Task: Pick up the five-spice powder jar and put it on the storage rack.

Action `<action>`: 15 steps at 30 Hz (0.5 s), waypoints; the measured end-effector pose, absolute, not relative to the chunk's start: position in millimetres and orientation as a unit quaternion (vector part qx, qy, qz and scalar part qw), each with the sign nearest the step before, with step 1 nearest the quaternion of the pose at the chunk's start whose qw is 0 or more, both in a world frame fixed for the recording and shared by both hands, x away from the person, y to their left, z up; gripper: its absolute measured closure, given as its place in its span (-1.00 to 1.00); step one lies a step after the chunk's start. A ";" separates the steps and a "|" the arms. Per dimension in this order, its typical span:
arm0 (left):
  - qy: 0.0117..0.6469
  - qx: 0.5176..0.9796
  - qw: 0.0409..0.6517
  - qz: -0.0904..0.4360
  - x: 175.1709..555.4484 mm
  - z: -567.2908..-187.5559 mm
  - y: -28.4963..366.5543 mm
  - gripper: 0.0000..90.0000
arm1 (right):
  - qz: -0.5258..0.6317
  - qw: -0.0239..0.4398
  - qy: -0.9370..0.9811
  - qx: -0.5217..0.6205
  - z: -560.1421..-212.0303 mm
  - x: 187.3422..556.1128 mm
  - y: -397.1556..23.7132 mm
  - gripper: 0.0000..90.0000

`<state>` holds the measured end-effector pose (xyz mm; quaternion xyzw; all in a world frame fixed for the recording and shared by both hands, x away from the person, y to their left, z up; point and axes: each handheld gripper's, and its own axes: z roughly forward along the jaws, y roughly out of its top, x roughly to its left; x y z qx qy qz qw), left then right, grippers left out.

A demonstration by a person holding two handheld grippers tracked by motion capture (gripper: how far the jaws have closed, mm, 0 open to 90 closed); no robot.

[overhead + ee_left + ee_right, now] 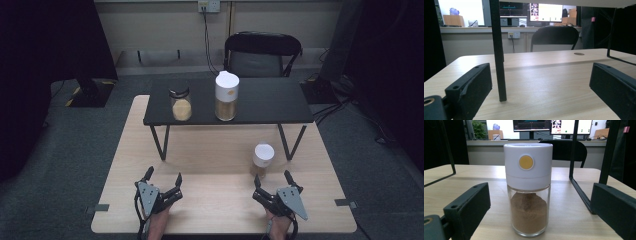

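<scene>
A small glass jar [262, 159] with a white lid and brown powder stands on the wooden table [210, 150], just ahead of my right gripper [273, 181]. In the right gripper view the small jar [528, 192] sits upright between the open jaws, not touched. My left gripper [163, 176] rests open near the table's front left, nothing between its jaws. On the black raised shelf [260, 102] stand a taller white-lidded jar [226, 96] of tan powder and a dark-lidded glass jar [180, 103].
The shelf's black metal leg [499, 55] rises just ahead of my left gripper, and another leg [576, 170] stands right of the small jar. A black chair [262, 55] is behind the table. Bare wood lies between the two grippers.
</scene>
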<state>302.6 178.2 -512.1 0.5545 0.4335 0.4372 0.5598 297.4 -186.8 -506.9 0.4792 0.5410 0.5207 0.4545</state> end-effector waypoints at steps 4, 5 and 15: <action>0.434 0.554 0.560 0.437 302.6 -512.1 178.2 -0.92 | 0.524 0.452 0.538 0.481 -506.6 297.4 -188.1 -0.96; 0.434 0.554 0.560 0.437 302.6 -512.1 178.2 -0.92 | 0.524 0.451 0.538 0.482 -506.3 297.5 -188.2 -0.96; 0.434 0.554 0.560 0.437 302.6 -512.1 178.2 -0.92 | 0.525 0.446 0.545 0.478 -502.8 297.3 -185.1 -0.98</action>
